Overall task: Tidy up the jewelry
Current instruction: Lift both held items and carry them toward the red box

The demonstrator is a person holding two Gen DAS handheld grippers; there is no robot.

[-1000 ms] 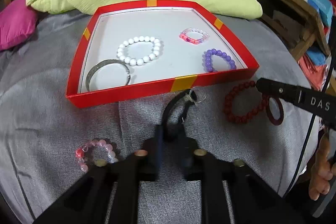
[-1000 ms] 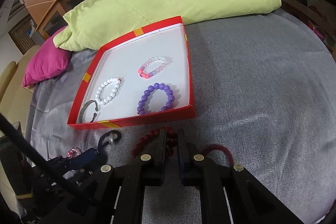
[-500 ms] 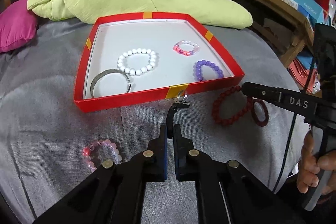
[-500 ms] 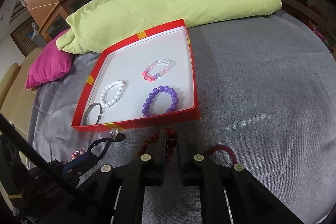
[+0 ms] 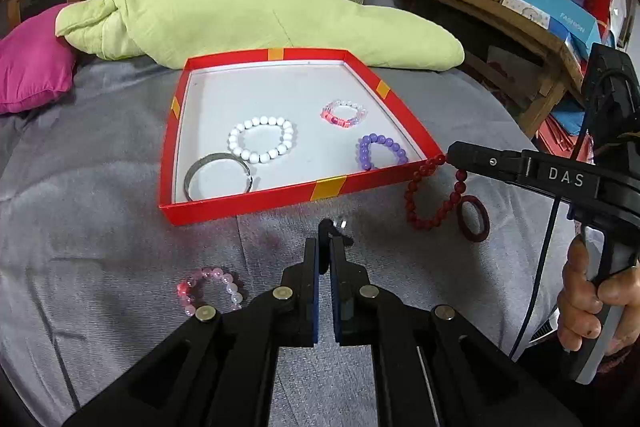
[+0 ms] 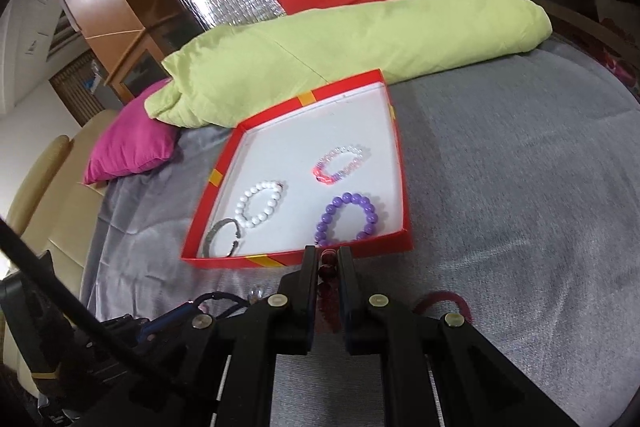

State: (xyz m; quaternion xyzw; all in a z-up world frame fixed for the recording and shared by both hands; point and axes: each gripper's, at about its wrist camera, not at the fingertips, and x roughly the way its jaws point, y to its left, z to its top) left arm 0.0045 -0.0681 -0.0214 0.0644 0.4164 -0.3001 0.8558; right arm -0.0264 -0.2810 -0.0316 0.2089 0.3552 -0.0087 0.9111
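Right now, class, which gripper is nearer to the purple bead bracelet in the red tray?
Right. The right gripper sits at the tray's near corner just beside the purple bead bracelet, clamping the dark red bead bracelet. The left gripper is farther back over the grey cover.

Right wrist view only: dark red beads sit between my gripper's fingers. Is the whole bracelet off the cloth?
Observer: Doesn't look like it. The red bracelet hangs from the right gripper tip, and its lower loop looks down on the cloth, beside the tray's near right corner.
Operator: Any loose pieces I can't see?
Observer: A pink bracelet lies on the cloth, left of the left gripper.
Operator: What's the left gripper doing?
Observer: It is shut on a thin dark cord with a small silver charm at its tip, short of the tray's front wall.
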